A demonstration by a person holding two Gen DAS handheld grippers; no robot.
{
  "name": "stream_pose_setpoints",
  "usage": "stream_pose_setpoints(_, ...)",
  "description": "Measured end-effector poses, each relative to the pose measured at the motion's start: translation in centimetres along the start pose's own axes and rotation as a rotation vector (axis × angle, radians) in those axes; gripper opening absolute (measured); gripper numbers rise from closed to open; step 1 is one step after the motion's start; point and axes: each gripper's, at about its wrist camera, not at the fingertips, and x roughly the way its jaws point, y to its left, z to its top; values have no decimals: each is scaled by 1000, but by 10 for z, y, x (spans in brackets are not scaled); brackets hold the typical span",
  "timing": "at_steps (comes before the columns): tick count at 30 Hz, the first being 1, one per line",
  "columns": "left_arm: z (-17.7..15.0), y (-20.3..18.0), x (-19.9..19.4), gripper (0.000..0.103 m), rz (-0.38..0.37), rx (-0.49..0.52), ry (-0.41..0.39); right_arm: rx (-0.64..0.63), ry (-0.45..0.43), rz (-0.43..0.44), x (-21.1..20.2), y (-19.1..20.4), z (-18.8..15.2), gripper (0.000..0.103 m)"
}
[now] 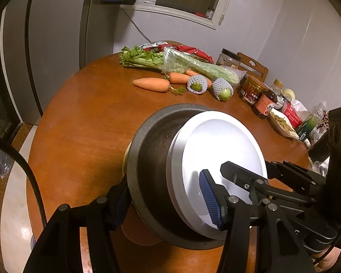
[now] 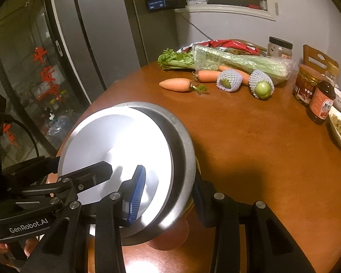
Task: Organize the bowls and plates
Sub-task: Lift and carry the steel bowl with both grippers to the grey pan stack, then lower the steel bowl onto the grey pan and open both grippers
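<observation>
Left wrist view first: my left gripper [image 1: 168,202] has its jaws clenched on the rim of the dark metal bowl [image 1: 152,159]. One blue pad [image 1: 210,201] sits inside, and the other finger is outside the wall. The bowl is tipped up on its side. A shiny plate [image 1: 216,157] leans inside it, touching the blue pad.

My right gripper [image 2: 168,195] grasps the same bowl [image 2: 184,154] from the other side, with its blue pad [image 2: 137,195] on the plate [image 2: 116,147] and its other finger behind the rim.

Under the bowl I see the brown bench [image 1: 84,125]. Its round edge curves close on the left side. Bare wood lies wide open around the bowl.

Far back lie carrots [image 1: 151,84], celery [image 1: 147,59] and two green fruits in foam nets [image 1: 197,84]. Jars [image 1: 252,89] and bottles crowd the right edge.
</observation>
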Motion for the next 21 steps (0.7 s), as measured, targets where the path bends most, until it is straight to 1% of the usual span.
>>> stream_pose_setpoints(11, 0, 1, 1, 57, 23, 6, -7, -66, -26, -78, -2, 7, -1, 42)
stream_pose_setpoints(21, 0, 1, 1, 58, 35, 11, -16, -60, -19, -86, -1, 7, -2, 42)
